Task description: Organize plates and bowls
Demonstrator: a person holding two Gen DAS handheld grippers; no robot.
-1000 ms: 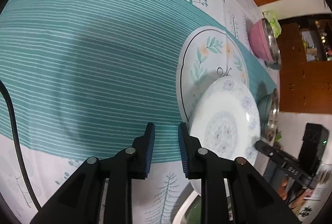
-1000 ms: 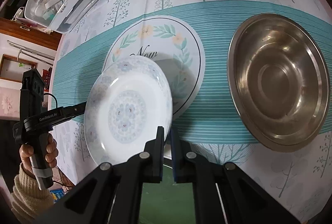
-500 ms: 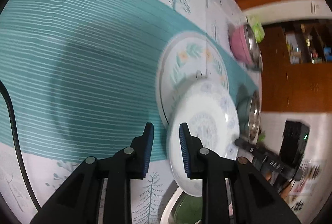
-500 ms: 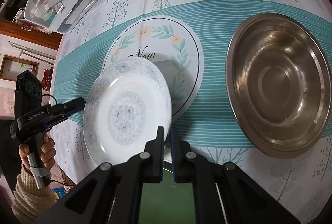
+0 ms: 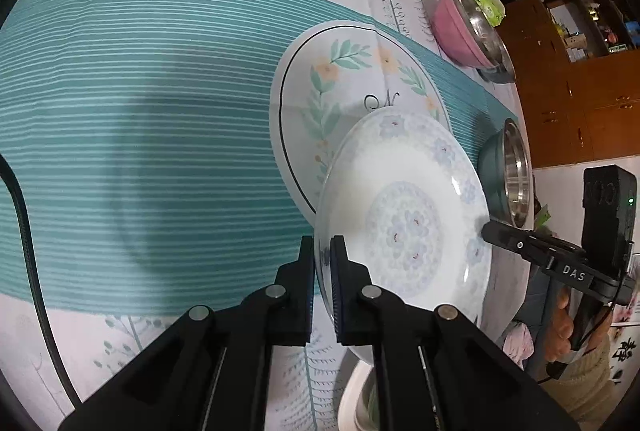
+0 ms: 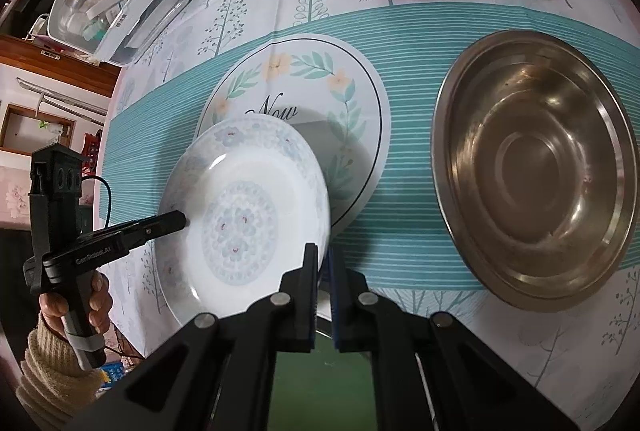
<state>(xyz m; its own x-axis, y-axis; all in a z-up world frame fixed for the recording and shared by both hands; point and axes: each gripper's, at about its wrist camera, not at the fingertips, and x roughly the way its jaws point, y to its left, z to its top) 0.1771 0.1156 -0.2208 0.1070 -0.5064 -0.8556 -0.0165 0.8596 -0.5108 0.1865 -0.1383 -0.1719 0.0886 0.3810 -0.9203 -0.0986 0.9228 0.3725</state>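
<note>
Floral plate (image 5: 404, 223) hangs tilted above the near table edge, now pinched by both grippers: left gripper (image 5: 322, 257) has just clamped its left rim, right gripper (image 6: 323, 263) grips the right, ready for carrying.

green dish (image 6: 320, 383): mostly hidden behind hand-held gripper | steel basin (image 6: 536, 167): right rim cut off
</note>
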